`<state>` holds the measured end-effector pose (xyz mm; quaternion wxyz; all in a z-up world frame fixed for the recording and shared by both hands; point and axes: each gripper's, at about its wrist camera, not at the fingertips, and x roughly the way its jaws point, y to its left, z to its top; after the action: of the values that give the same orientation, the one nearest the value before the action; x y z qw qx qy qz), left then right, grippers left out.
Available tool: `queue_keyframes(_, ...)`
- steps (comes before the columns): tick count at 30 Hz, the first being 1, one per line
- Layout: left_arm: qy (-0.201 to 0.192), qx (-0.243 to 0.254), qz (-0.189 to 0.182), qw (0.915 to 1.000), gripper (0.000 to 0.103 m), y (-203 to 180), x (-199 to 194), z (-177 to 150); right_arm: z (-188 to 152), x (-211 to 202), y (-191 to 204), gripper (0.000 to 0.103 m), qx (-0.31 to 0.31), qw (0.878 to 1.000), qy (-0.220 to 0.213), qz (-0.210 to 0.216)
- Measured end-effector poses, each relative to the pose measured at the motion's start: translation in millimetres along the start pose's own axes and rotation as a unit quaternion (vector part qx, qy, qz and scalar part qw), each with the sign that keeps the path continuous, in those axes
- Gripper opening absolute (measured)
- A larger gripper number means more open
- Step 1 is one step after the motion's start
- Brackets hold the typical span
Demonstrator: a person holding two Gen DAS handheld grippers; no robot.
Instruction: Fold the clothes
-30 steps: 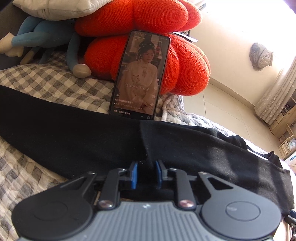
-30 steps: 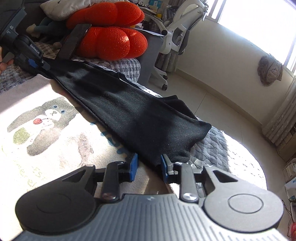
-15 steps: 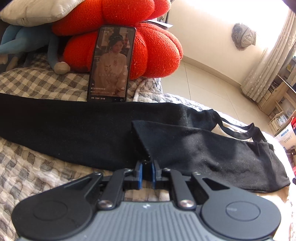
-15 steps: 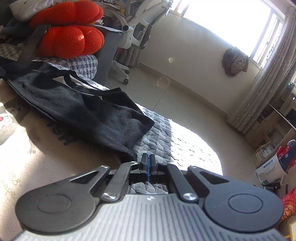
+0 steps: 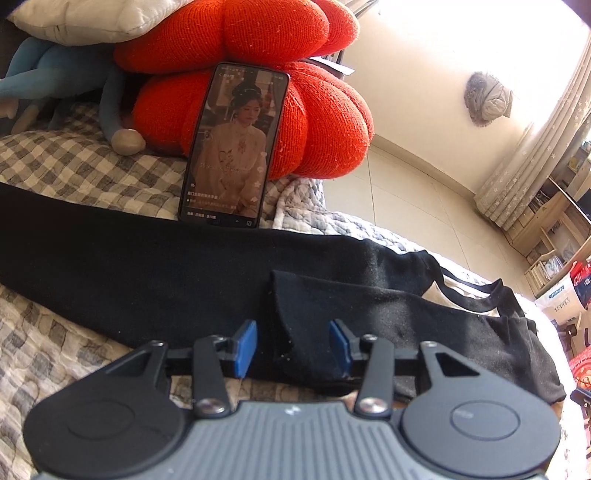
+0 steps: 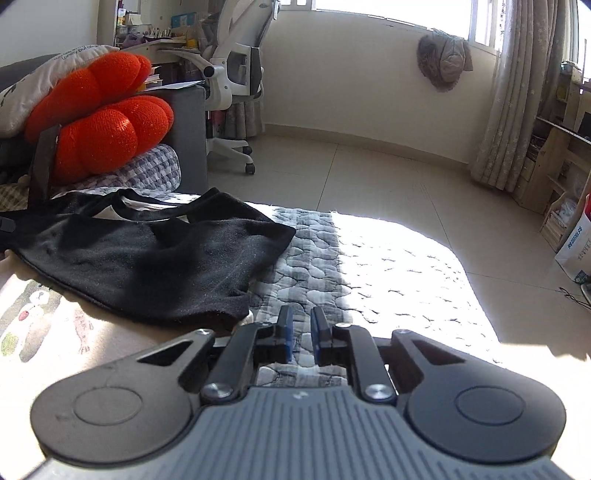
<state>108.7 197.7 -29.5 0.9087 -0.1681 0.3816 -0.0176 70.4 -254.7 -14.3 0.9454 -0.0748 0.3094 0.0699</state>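
Black garment [image 5: 207, 273] on grey-and-white checked quilt [image 5: 74, 170], beside red knitted cushions [image 5: 317, 122]; claws' pads [image 5: 246, 347] blue.

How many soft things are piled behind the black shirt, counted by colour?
Red pumpkin cushions: 2
Blue plush toy: 1
White pillow: 1
Total: 4

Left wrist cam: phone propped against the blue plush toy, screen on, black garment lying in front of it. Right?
Not quite. In the left wrist view the phone leans on the red pumpkin-shaped cushion, not the blue plush toy, which lies off to the left beside the cushion. The rest holds: the screen is on and the black garment lies in front of it.
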Motion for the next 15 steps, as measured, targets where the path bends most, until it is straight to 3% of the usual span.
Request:
queue_keyframes(2, 0.000, 0.000, -0.003, 1.0000, 0.044, -1.7, 2.6, -0.7, -2.4, -0.9, 12.0, 0.041, -0.035, 0.999, -0.003, -0.005)
queue_keyframes(4, 0.000, 0.000, -0.003, 1.0000, 0.044, -2.9, 4.6, -1.4, -3.5, -0.2, 23.8, 0.049, -0.069, 0.998, -0.004, -0.010)
queue_keyframes(12, -0.016, -0.001, -0.003, 0.9999, 0.044, 0.6, 12.8, -0.3, -14.1, 14.8, 66.4, 0.049, -0.216, 0.975, -0.021, -0.057)
queue_keyframes(15, -0.024, -0.004, -0.004, 0.9997, 0.042, 2.8, 20.7, 2.2, -14.1, 18.8, 73.0, 0.049, -0.241, 0.967, -0.033, -0.071)
